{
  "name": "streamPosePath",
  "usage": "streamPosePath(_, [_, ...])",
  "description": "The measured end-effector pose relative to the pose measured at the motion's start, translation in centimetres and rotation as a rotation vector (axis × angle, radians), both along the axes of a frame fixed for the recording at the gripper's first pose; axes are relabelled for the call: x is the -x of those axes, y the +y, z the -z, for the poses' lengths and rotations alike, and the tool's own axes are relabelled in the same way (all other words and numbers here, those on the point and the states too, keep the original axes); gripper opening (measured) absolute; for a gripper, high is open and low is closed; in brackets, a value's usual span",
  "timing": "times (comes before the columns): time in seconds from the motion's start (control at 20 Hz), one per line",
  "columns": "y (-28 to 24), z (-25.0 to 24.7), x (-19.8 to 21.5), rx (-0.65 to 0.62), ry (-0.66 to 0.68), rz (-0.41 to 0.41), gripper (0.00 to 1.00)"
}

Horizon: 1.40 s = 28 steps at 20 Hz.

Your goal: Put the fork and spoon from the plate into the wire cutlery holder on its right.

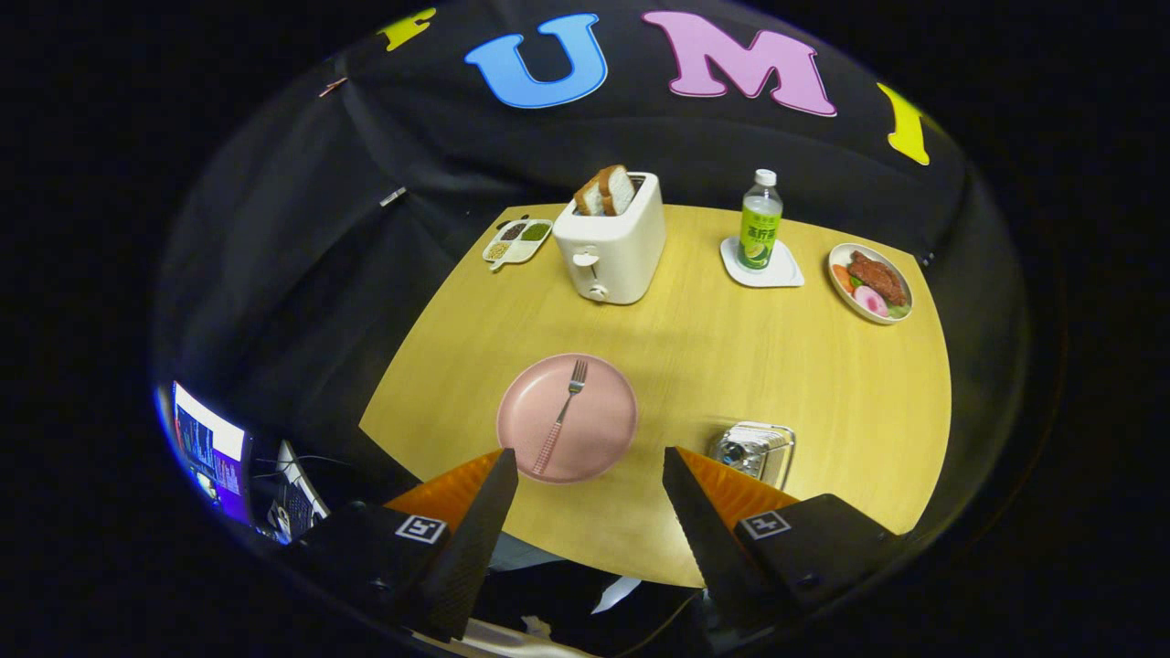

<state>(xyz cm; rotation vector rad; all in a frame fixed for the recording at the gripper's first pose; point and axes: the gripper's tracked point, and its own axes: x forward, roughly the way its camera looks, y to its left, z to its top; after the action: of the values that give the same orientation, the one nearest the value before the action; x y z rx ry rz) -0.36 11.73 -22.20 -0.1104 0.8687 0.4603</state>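
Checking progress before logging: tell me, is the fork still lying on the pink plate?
Yes, the fork lies across the pink plate, beyond the open gripper.

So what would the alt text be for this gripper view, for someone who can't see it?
A hand-held gripper, fingers open and holding nothing, hovers above a pink plate with a fork lying on it, on a round wooden table. A wire cutlery holder stands to the plate's right; beyond are a toaster with bread, a bottle and a dish of food.

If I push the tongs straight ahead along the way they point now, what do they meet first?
Most likely the pink plate with the fork on it, just ahead of the open tongs. The wire cutlery holder sits off to the right. Depth is unclear.
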Motion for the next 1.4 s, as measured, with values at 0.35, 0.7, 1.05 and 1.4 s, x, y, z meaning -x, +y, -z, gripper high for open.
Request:
streamPosePath(0.35, [5.0, 8.3, -2.0, 0.087, 0.083, 0.040, 1.00])
streamPosePath(0.7, [7.5, 16.5, -3.8, 0.191, 0.148, 0.100, 0.99])
streamPosePath(1.05, [8.3, 20.6, -3.7, 0.254, 0.197, 0.112, 0.83])
streamPosePath(1.4, [8.1, 21.9, -3.5, 0.280, 0.223, 0.128, 0.58])
